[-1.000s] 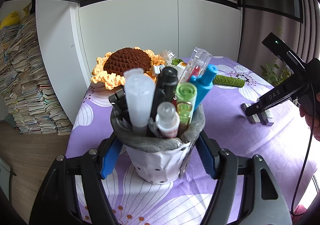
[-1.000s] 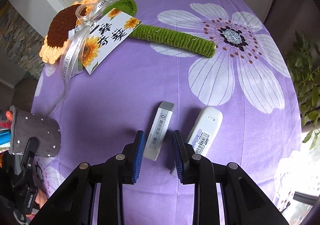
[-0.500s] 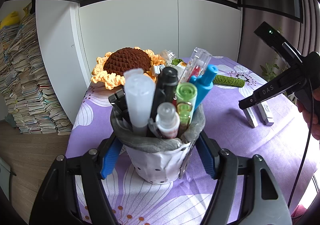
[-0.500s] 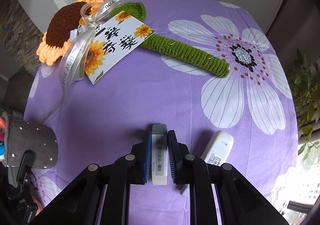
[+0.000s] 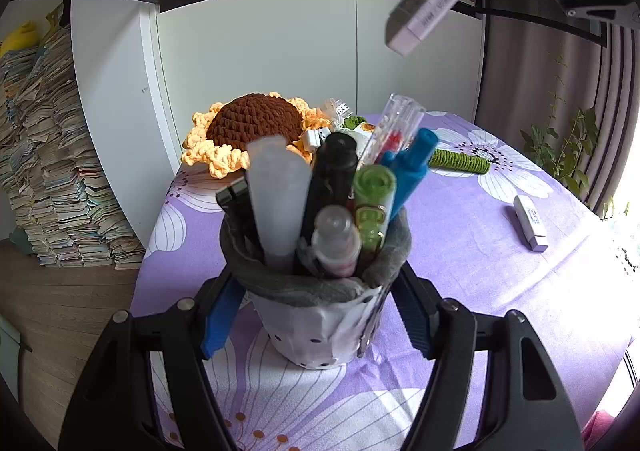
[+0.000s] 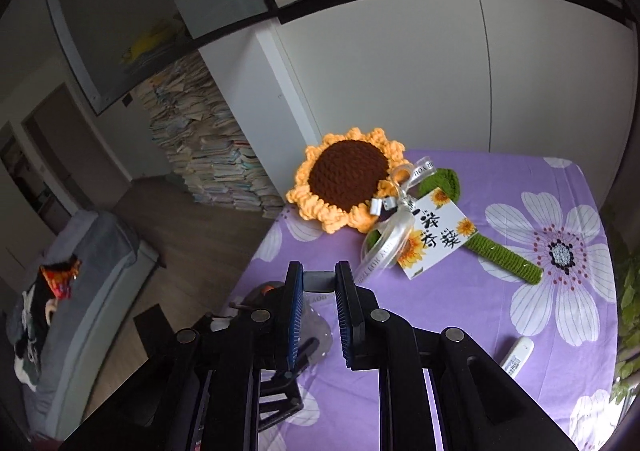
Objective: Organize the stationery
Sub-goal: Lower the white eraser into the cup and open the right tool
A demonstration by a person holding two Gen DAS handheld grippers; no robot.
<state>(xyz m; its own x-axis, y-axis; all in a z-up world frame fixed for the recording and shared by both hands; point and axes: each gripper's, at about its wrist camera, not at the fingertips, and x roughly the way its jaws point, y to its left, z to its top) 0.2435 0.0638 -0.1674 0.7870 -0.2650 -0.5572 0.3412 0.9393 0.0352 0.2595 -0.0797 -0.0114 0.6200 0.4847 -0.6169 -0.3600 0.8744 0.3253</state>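
My left gripper (image 5: 316, 315) is shut on a white dotted pen holder (image 5: 320, 327) with a grey lining, full of pens and markers, standing on the purple flowered tablecloth (image 5: 460, 271). My right gripper (image 6: 318, 283) is shut on a grey-and-white eraser (image 6: 319, 281). In the left wrist view the eraser (image 5: 432, 7) hangs tilted high above the holder, up and to the right. A second white eraser (image 5: 530, 223) lies on the cloth at the right; it also shows in the right wrist view (image 6: 516, 357).
A crocheted sunflower (image 6: 348, 179) with a green stem, ribbon and a card (image 6: 436, 239) lies at the table's far side. White cabinets stand behind. A tall stack of books (image 5: 44, 171) is on the floor at the left. A plant (image 5: 568, 147) is at the right.
My right gripper has lifted the eraser off the table and carried it left, to high above the pen holder. The left gripper and holder have not moved.
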